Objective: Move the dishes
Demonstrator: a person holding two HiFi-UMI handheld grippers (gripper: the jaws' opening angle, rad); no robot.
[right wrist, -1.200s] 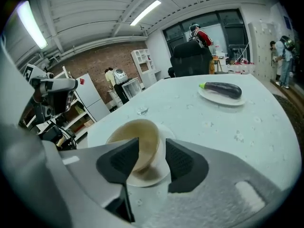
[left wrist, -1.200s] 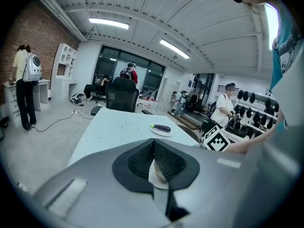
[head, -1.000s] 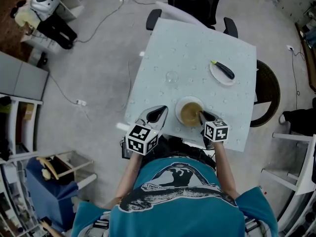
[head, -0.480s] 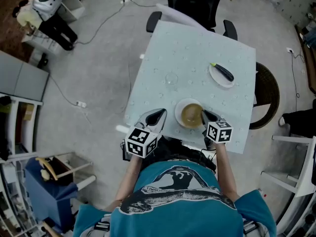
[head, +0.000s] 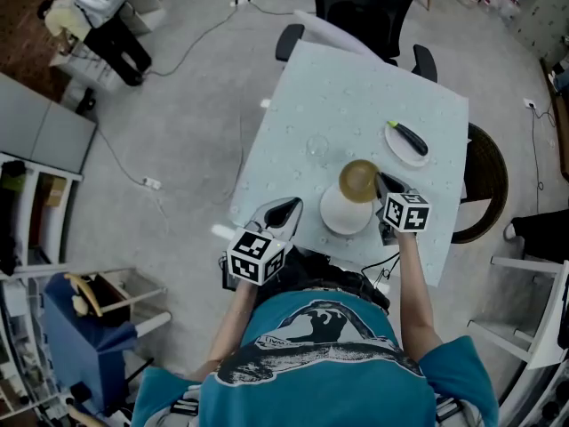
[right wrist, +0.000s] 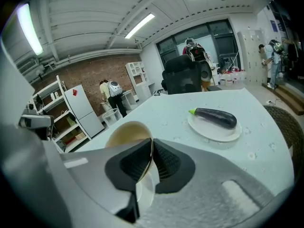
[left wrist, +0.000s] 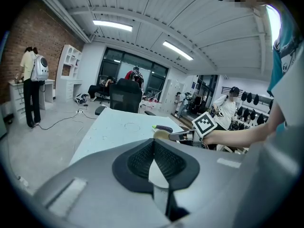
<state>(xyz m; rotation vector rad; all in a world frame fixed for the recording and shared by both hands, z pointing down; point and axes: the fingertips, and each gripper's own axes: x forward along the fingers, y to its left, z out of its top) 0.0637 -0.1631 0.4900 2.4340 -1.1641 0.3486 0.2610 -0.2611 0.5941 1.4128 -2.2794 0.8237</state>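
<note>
Pale table point(head: 356, 87) | right tool point(head: 380, 188) grips tan bowl point(head: 359, 180) | left tool point(head: 284, 208) closed

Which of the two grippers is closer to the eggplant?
Right. The right gripper, clamped on the tan bowl, hangs just short of the eggplant; the left gripper sits at the table's near edge.

Tan bowl point(head: 359, 180), white plate point(head: 342, 217), pale blue table point(head: 347, 96) (dark purple, green-stemmed aubergine point(head: 412, 139))
</note>
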